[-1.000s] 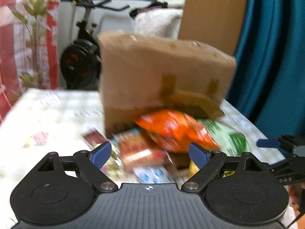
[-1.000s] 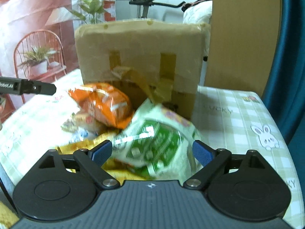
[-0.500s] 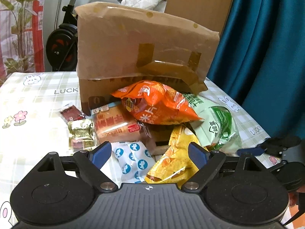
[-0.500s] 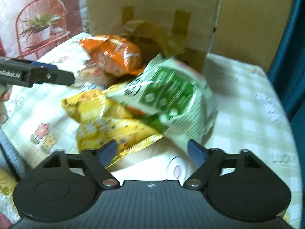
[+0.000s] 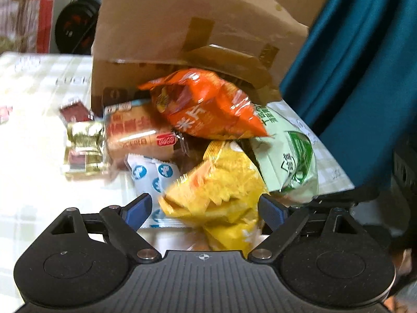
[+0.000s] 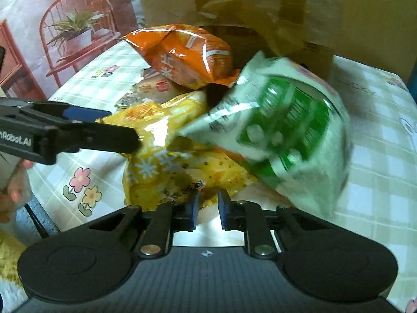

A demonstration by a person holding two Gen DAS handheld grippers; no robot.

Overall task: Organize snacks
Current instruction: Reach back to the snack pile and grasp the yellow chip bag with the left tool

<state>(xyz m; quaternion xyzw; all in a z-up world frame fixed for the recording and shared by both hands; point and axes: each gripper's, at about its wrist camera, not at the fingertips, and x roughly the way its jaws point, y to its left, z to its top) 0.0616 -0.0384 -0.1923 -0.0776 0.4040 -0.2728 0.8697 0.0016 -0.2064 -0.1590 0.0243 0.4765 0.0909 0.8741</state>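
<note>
A pile of snacks lies before a tipped cardboard box (image 5: 182, 26). An orange bag (image 5: 208, 112) is on top, a green bag (image 5: 289, 156) to the right and a yellow bag (image 5: 216, 195) in front. My left gripper (image 5: 206, 206) is open, low over the pile, with the yellow bag between its fingers but not pressed. In the right wrist view the yellow bag (image 6: 166, 167) lies below the green bag (image 6: 286, 130) and orange bag (image 6: 182, 54). My right gripper (image 6: 208, 200) is shut, its pads pinching the yellow bag's near edge. The left gripper's fingers (image 6: 91, 133) reach in from the left.
A wrapped bread pack (image 5: 133, 130), white-and-blue packets (image 5: 153, 174), a gold-wrapped sweet (image 5: 83, 146) and a dark red packet (image 5: 74, 110) lie left of the pile on the checked tablecloth (image 6: 378, 156). A teal curtain (image 5: 351, 65) hangs close on the right.
Both grippers have sunk and come nearer the pile. The right gripper's jaws went from wide apart to shut at the yellow bag's edge. The left gripper stayed open.
</note>
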